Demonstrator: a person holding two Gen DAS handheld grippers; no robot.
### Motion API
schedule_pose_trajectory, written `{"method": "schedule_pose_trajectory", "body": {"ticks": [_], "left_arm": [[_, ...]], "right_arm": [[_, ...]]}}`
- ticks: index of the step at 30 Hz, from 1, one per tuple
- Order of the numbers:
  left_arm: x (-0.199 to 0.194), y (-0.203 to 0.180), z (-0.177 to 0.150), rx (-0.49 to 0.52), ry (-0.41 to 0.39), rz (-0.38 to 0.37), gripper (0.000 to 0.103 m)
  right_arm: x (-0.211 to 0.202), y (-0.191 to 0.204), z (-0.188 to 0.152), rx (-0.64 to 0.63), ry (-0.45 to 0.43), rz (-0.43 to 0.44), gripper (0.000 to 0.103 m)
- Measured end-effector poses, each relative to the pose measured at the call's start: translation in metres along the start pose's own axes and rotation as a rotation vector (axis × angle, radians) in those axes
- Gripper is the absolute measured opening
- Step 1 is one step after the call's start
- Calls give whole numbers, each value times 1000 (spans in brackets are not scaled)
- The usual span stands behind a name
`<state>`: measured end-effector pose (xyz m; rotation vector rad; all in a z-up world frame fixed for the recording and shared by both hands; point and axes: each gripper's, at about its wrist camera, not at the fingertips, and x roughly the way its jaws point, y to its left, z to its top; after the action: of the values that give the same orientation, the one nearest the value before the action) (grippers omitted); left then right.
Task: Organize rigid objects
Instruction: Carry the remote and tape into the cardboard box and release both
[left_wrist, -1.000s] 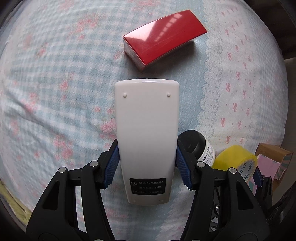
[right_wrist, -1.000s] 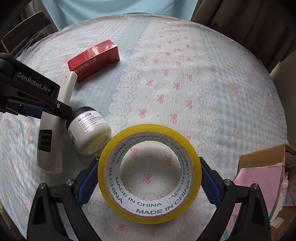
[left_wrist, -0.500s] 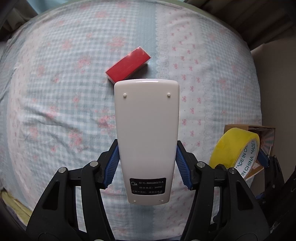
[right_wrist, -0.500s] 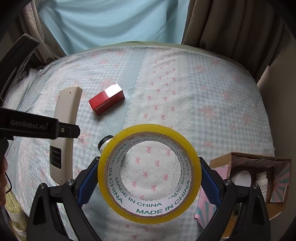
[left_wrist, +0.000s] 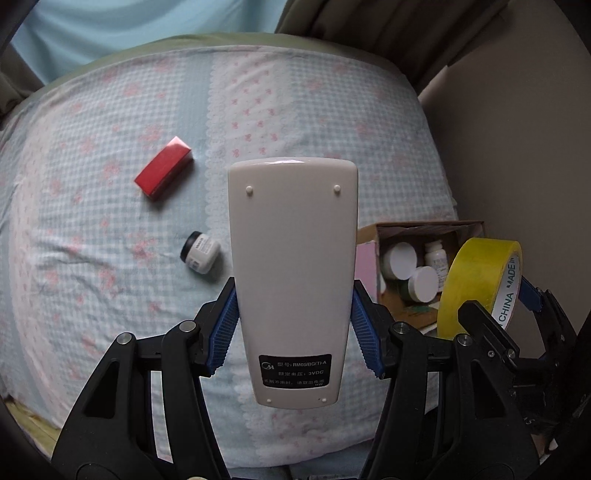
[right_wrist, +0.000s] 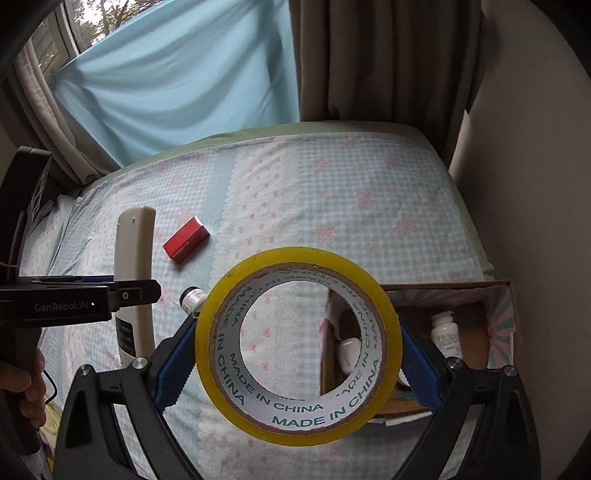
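My left gripper (left_wrist: 293, 328) is shut on a white remote control (left_wrist: 293, 266), held back side up, high over the bed. Its blue pads (left_wrist: 224, 328) press the remote's two long edges. My right gripper (right_wrist: 297, 350) is shut on a yellow tape roll (right_wrist: 236, 280) printed MADE IN CHINA, its pads (right_wrist: 419, 362) on the roll's outer rim. The same tape roll (left_wrist: 476, 277) shows at the right of the left wrist view. A red box (left_wrist: 164, 173) and a small white jar with a black cap (left_wrist: 201, 253) lie on the bedspread. The remote (right_wrist: 135, 266) also shows in the right wrist view.
A cardboard box (left_wrist: 469, 230) stands beside the bed at the right, holding several white jars and a bottle (right_wrist: 445, 332). The checked floral bedspread (left_wrist: 92, 266) covers the bed. Curtains (right_wrist: 369, 59) and a blue sheet (right_wrist: 177, 81) hang behind. A hand (right_wrist: 22, 384) grips the left tool's handle.
Both grippers have risen well above the bed, each keeping its object. The red box and jar look smaller and farther, and the cardboard box has come into view.
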<state>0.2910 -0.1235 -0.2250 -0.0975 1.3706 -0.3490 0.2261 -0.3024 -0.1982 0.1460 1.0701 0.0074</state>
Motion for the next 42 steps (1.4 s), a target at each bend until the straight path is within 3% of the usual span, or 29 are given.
{"method": "schedule_pose_trajectory", "body": {"ticks": [11,20,29,34,42], "left_arm": [[29,-123,-9,105,16,-77,54],[81,-198,-12,246,100,-75,54],[152,-246,-10,394,203,-26,54],[182,-253,-12,450,249,9,54],[202,-259,-14,498,259,51,55]], "right_arm": [[-39,-152,-26,236,1,-119,96],[-16,-236,-42,412,52,-92,96],[51,-285,-57,624,116,23,96],[81,-292,-57,670,148,42,96],[106,-296,-53,710,168,10,97]]}}
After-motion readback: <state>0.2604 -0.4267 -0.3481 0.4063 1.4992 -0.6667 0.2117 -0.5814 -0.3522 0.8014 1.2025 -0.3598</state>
